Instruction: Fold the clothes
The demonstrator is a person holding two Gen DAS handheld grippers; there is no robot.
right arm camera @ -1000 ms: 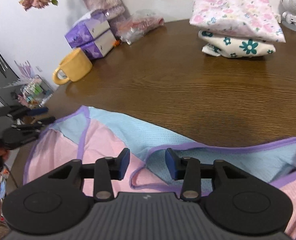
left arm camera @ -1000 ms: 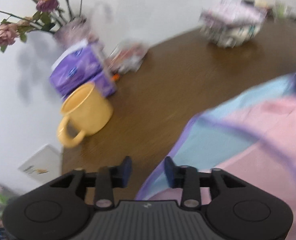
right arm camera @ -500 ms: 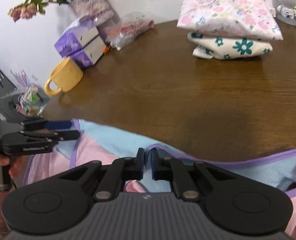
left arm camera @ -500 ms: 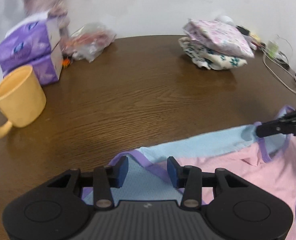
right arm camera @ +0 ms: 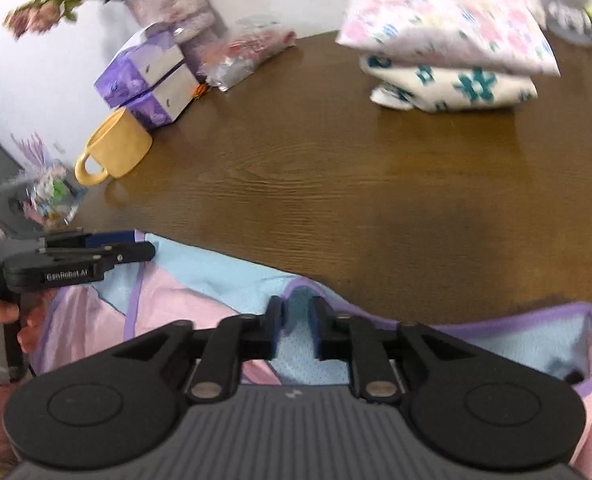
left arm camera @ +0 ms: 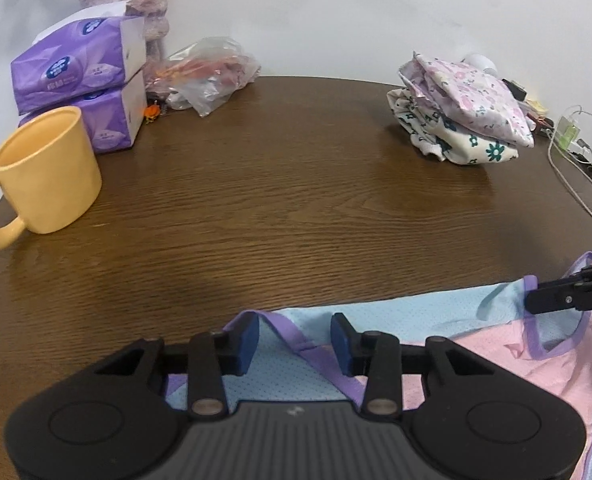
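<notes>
Left wrist view shows the garment (left arm camera: 476,344), pink and light blue with purple trim, lying at the near edge of the brown wooden table (left arm camera: 296,184). Its purple-edged corner rises between the spread jaws of the left gripper (left arm camera: 295,338), which stand wide apart, one on each side of the trim, clasping nothing. At the right edge of this view, the right gripper (left arm camera: 536,304) reaches in over the garment's blue band. Right wrist view shows that gripper's jaws (right arm camera: 296,328) close together but with a gap, a fold of blue mesh between them; whether the pads press the cloth I cannot tell. Farther back on the table sits a stack of folded clothes (left arm camera: 464,108), floral pink over white with teal flowers. On the left stand a yellow mug (left arm camera: 48,168), two stacked purple tissue packs (left arm camera: 84,80) and a crumpled plastic bag (left arm camera: 204,76).
</notes>
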